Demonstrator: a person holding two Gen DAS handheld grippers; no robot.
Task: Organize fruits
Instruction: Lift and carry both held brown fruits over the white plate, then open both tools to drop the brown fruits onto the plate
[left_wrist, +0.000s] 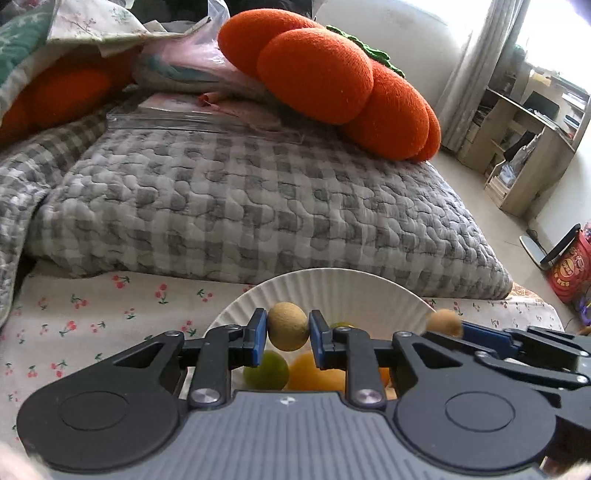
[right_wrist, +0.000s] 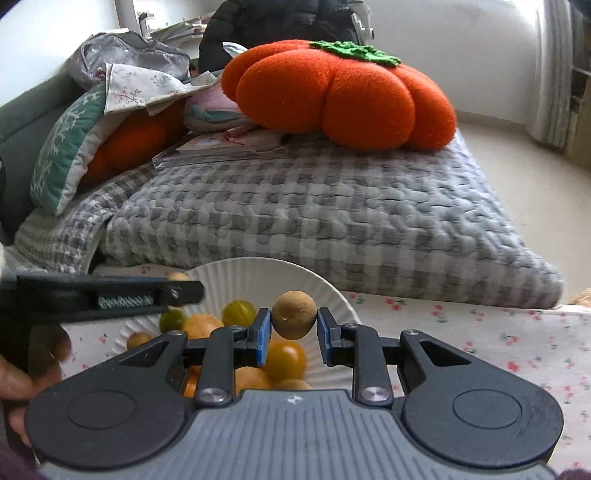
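**Two Fruits Held Above a Part-Filled Plate**

Bedroom setting: cherry-print sheet (left_wrist: 110, 314) across the lower frame, grey checked quilt (left_wrist: 240, 206) folded behind it, orange pumpkin cushion (right_wrist: 340, 92) at upper centre.

Left gripper (left_wrist: 288, 332), seen at lower centre of its own view: clamped on a tan round fruit (left_wrist: 288, 331), blue pads pressed to both its sides. Right gripper (right_wrist: 293, 328), lower centre of its own view: likewise closed tight on a second tan fruit (right_wrist: 294, 314). Both fruits lifted clear, hanging over the white paper plate (right_wrist: 258, 273) rather than resting in it.

Already gathered on the plate: a green fruit (right_wrist: 240, 312) and another darker green one (right_wrist: 172, 319) towards the back, several yellow-orange fruits (right_wrist: 284, 360) below the right gripper's pads, one small tan fruit (right_wrist: 138, 339) at the plate's left edge. Exact count not possible, with part of the pile hidden under the gripper bodies.

Judged well along: most visible fruit collected, none seen loose on the sheet in either view. Left to do, by that reading: release of the two held fruits onto the pile. Any fruit outside these views, or any sorting by kind still wanted, not tellable.
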